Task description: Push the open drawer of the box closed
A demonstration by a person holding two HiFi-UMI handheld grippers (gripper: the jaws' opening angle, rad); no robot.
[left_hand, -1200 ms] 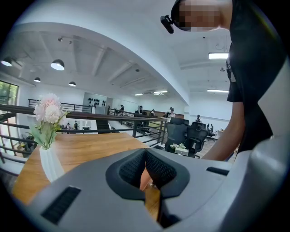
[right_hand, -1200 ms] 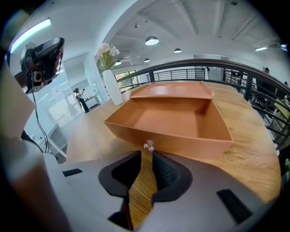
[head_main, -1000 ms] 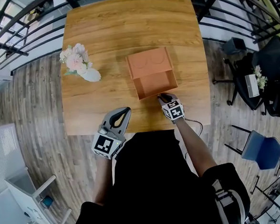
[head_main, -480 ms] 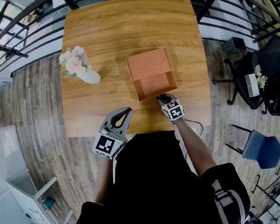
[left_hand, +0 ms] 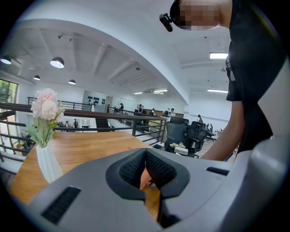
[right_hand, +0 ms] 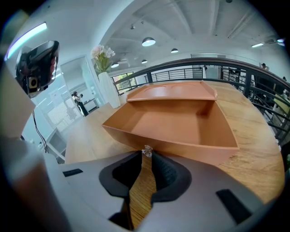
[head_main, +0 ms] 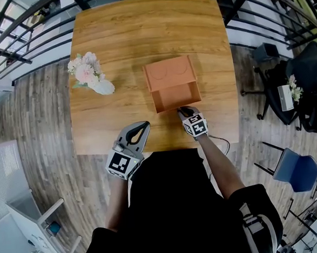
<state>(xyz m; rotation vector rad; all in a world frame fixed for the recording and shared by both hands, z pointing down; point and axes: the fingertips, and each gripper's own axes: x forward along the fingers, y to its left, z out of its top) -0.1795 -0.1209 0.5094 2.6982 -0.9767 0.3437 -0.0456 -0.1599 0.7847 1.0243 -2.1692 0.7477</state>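
Note:
An orange box (head_main: pixel 169 72) stands near the middle of the wooden table (head_main: pixel 141 27). Its drawer (head_main: pixel 176 95) is pulled out toward me and shows empty in the right gripper view (right_hand: pixel 181 124). My right gripper (head_main: pixel 181 111) is shut, its tips right at the small clear knob (right_hand: pixel 147 151) on the drawer's front wall. Whether the tips pinch the knob or only touch it is unclear. My left gripper (head_main: pixel 143 126) is shut with nothing in it and hovers at the table's near edge, left of the drawer. Its jaws (left_hand: pixel 145 152) meet in its own view.
A white vase of pink flowers (head_main: pixel 90 74) stands on the table's left side, well away from the box. A railing runs behind the table. A blue chair (head_main: pixel 294 168) and a black chair (head_main: pixel 307 86) stand on the floor to the right.

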